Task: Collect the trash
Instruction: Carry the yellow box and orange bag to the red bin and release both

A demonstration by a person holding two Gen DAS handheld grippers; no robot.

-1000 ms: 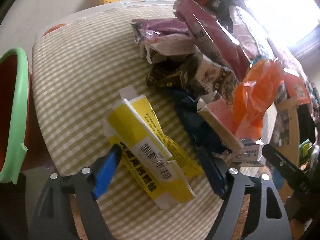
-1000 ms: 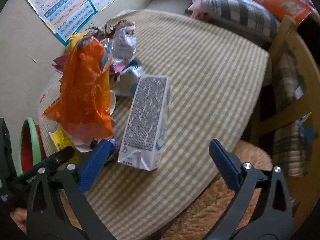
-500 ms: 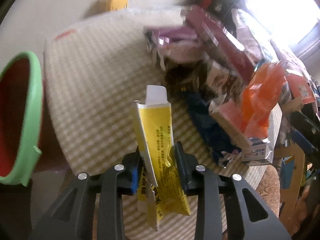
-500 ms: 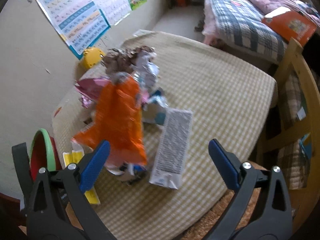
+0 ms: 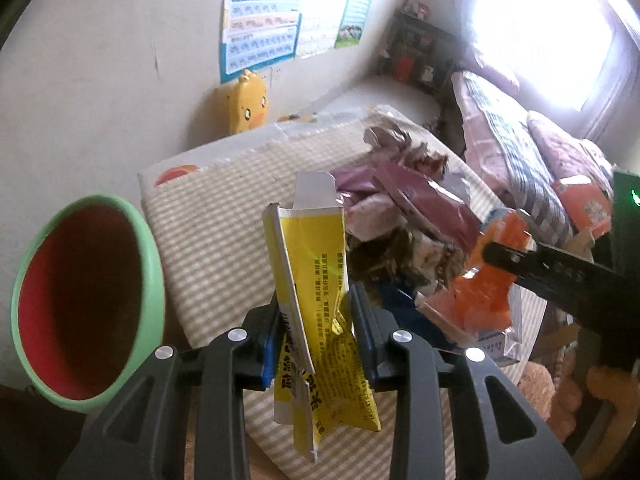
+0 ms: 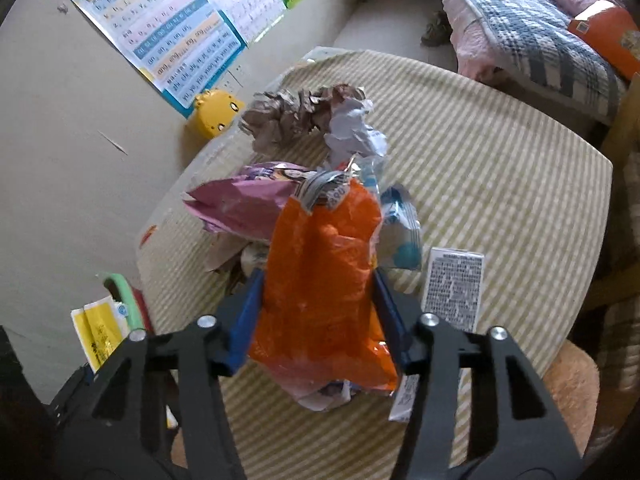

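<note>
My left gripper point(image 5: 316, 328) is shut on a flattened yellow box point(image 5: 316, 272) and holds it upright above the table's near edge. It also shows in the right wrist view point(image 6: 98, 332). My right gripper point(image 6: 318, 308) is shut on an orange wrapper point(image 6: 324, 280) and holds it above the table. A red bin with a green rim point(image 5: 80, 300) stands left of the table, beside the yellow box. A pile of wrappers point(image 5: 404, 216) lies on the striped table point(image 5: 208, 232): purple packets point(image 6: 244, 204) and crumpled paper point(image 6: 308, 116).
A grey-printed carton point(image 6: 454, 288) lies flat on the table at the right. A yellow duck toy point(image 5: 246, 102) stands by the wall under posters. A bed point(image 6: 528, 28) is at the far right. A wooden chair point(image 6: 624, 272) stands beside the table.
My left gripper closed on the yellow box and lifted it off the table. My right gripper closed on the orange wrapper and raised it.
</note>
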